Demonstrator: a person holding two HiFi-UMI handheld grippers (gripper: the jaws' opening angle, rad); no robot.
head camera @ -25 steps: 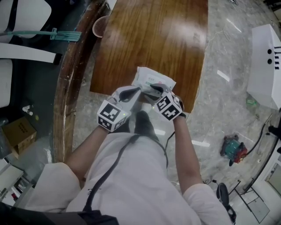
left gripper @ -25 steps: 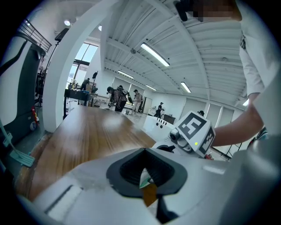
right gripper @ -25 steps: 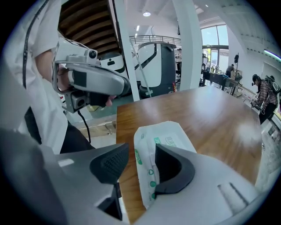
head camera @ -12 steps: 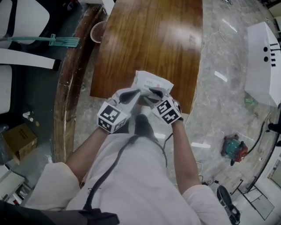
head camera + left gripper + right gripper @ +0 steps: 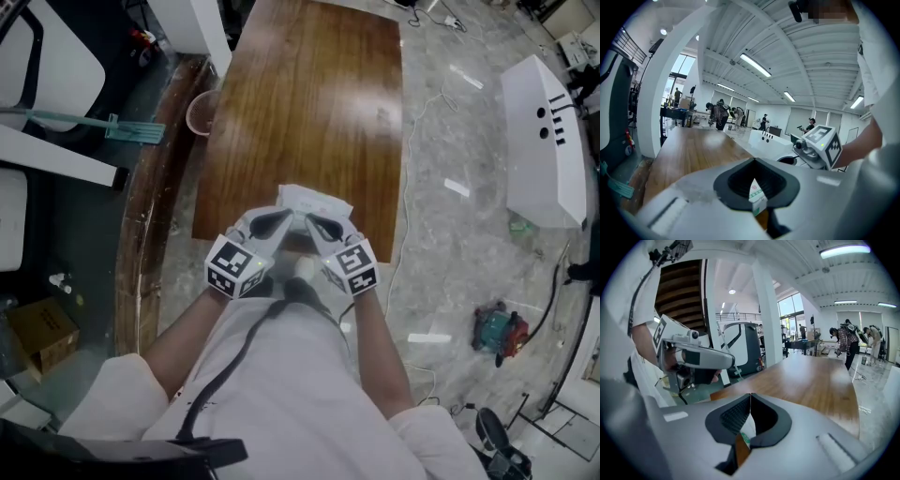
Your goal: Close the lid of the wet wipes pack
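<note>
The wet wipes pack [image 5: 315, 200], white with green print, hangs in the air over the near edge of the wooden table [image 5: 300, 103]. My left gripper [image 5: 288, 218] is shut on its left near corner; a sliver of the pack [image 5: 757, 195] shows behind the meeting jaw tips [image 5: 753, 161]. My right gripper [image 5: 313, 222] grips the right near corner. Its jaws are closing to a thin line [image 5: 750, 397] with a fold of the pack [image 5: 746, 431] between them. The lid cannot be made out in any view.
A pink cup [image 5: 200, 112] sits by the table's left edge. A white cabinet [image 5: 544, 141] stands at the right, with a red and teal tool [image 5: 495, 330] on the marble floor. A green broom [image 5: 122, 129] and a cardboard box [image 5: 33, 323] lie at left.
Both grippers have risen with the pack, lifting it off the table and nearer the body. The right gripper's jaws have gone from wide apart to shut.
</note>
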